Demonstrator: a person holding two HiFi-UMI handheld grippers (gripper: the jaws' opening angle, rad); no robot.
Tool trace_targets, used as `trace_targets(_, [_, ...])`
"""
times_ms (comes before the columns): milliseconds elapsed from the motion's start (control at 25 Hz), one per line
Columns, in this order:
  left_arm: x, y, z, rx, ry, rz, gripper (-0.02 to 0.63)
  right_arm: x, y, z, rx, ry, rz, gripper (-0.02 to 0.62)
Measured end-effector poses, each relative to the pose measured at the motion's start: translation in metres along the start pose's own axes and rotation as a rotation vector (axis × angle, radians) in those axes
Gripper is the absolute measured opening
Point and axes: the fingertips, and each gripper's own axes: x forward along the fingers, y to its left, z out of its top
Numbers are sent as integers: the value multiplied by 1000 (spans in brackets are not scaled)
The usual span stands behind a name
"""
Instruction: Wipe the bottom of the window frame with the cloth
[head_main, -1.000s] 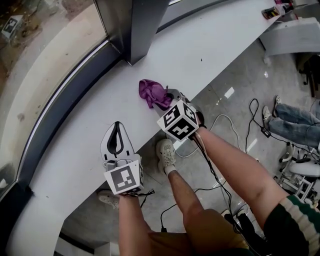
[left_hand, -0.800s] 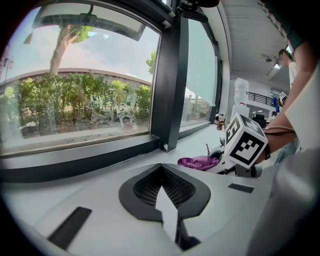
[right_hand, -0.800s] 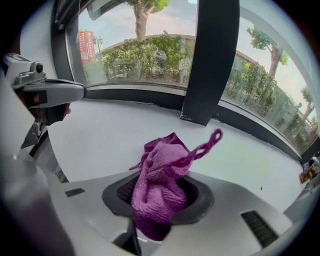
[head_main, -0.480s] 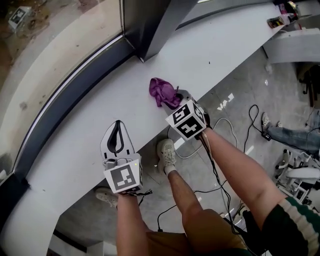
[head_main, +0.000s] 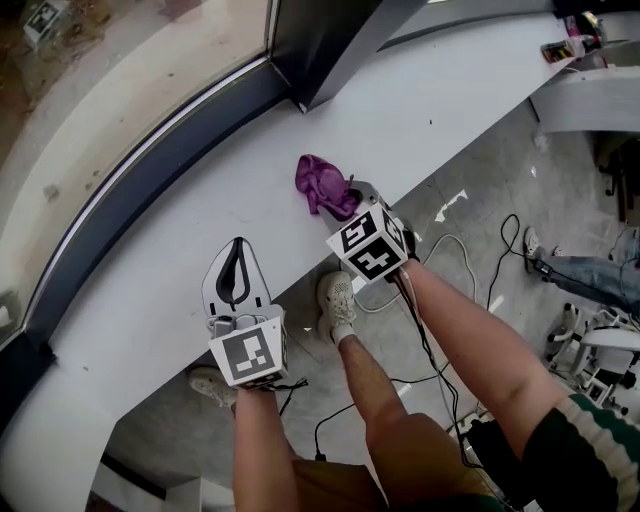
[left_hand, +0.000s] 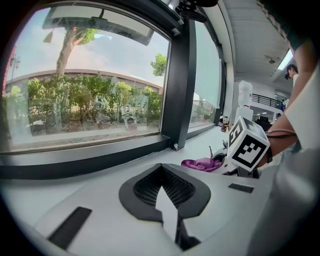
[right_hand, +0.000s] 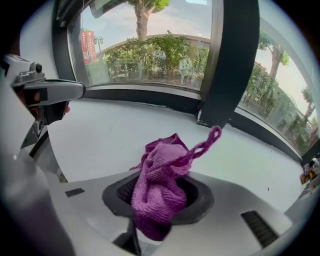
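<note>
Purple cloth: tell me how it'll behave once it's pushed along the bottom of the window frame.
The purple cloth looks floppy: it bunches in the right gripper, one loop sticking out loose. Probably light, since that loop holds itself up. Its nubbly weave should drag rather than slide on the window frame.

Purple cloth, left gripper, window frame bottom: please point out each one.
purple cloth (right_hand: 160, 190), right gripper view, bunched middle.
left gripper (head_main: 236, 250), head view, its closed tips.
window frame (left_hand: 68, 167), left gripper view, dark bottom rail.
</note>
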Motion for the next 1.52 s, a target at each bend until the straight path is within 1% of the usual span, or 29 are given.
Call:
trace_targets(280, [-25, 27, -6, -15, -4, 30, 3, 9, 52, 20, -36, -1, 47, 143])
trace_targets(440, [-46, 47, -9, -8, -5, 50, 3, 13, 82, 34, -54, -1, 70, 143])
trace_targets(800, [-96, 95, -27, -32, 0, 95, 3, 26, 157, 62, -95, -5, 105, 143])
trace_targets(1000, [-121, 125, -40, -59, 6, 133, 3, 31, 185, 73, -98, 4, 106, 144])
trace_targets(1320, [-154, 169, -51, -77, 4, 187, 3, 36, 226, 86, -100, 0, 116, 143])
trace_targets(1520, [-164, 182, -55, -89, -2, 212, 3, 39, 250, 95, -118, -4, 142, 144])
